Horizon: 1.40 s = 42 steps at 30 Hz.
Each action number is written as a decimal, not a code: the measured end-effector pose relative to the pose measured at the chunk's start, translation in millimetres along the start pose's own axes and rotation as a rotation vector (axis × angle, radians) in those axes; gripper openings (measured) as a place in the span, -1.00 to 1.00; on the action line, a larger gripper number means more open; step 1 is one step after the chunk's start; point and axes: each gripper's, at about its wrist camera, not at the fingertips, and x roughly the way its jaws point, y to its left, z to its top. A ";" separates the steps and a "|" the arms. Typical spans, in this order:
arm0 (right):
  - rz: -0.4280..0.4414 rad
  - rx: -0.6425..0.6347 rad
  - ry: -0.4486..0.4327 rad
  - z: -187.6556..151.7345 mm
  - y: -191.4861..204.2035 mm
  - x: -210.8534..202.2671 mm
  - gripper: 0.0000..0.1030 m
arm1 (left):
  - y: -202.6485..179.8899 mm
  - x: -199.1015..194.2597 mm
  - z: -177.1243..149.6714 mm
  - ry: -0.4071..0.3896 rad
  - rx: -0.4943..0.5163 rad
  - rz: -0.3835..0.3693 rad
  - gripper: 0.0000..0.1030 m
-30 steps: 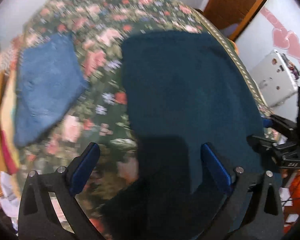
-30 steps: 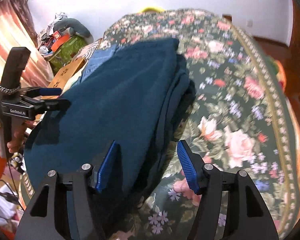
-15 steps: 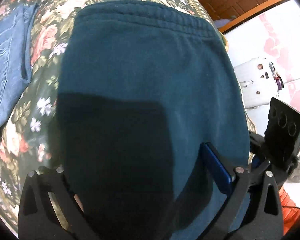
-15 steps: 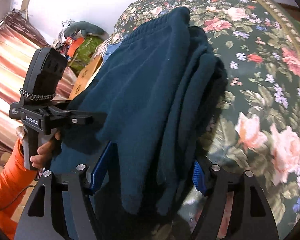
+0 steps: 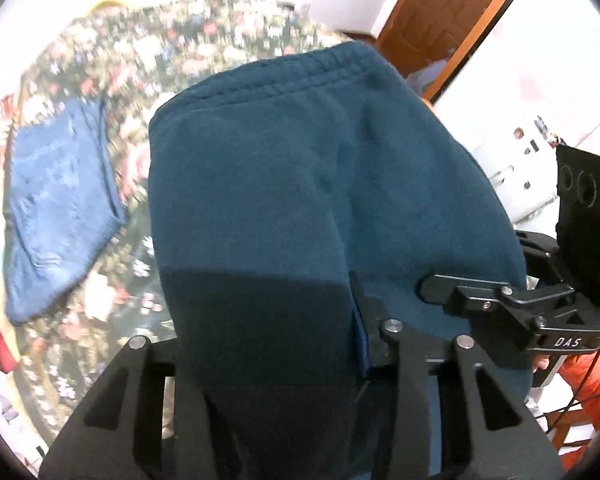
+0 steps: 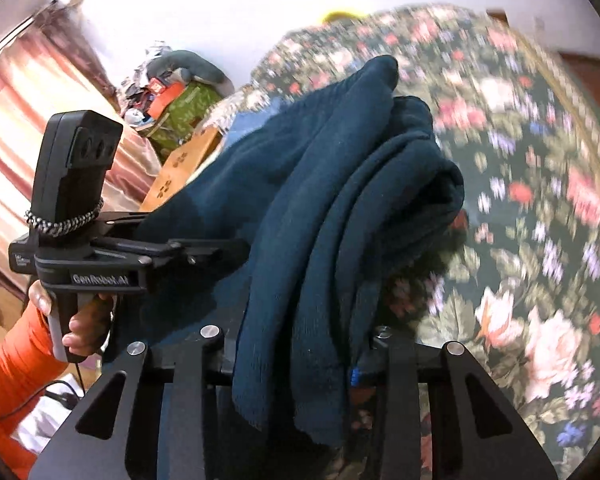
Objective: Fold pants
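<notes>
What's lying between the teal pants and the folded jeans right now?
Only bare floral bedspread separates the teal pants from the jeans, seen in the left wrist view.

Teal pants [image 5: 268, 184]; floral dark-green bedspread [image 6: 540, 240] (pink roses); blue jeans [image 5: 56, 208]; orange sleeve [image 6: 8, 376].

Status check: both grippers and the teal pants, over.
Left gripper, right gripper: both shut on teal pants. Pants folded, lifted. Folded jeans lie on floral bedspread, clear.
</notes>
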 end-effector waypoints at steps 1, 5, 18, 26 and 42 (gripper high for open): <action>-0.001 -0.016 -0.009 5.0 3.5 -2.9 -0.38 | 1.8 -11.3 0.3 -0.025 -0.008 -0.005 -0.23; 0.005 -0.080 -0.052 25.7 30.7 -16.3 -0.39 | 11.8 -56.8 2.0 -0.133 -0.034 -0.005 -0.23; 0.110 -0.290 -0.178 111.8 133.6 12.1 -0.40 | 88.2 -179.4 15.1 -0.420 -0.057 0.245 -0.23; 0.144 -0.332 -0.160 162.4 155.2 89.3 -0.40 | 168.4 -164.8 41.3 -0.436 -0.109 0.335 -0.23; 0.014 -0.154 0.115 207.0 62.1 299.1 -0.40 | 339.7 28.7 71.8 -0.184 -0.426 0.245 -0.22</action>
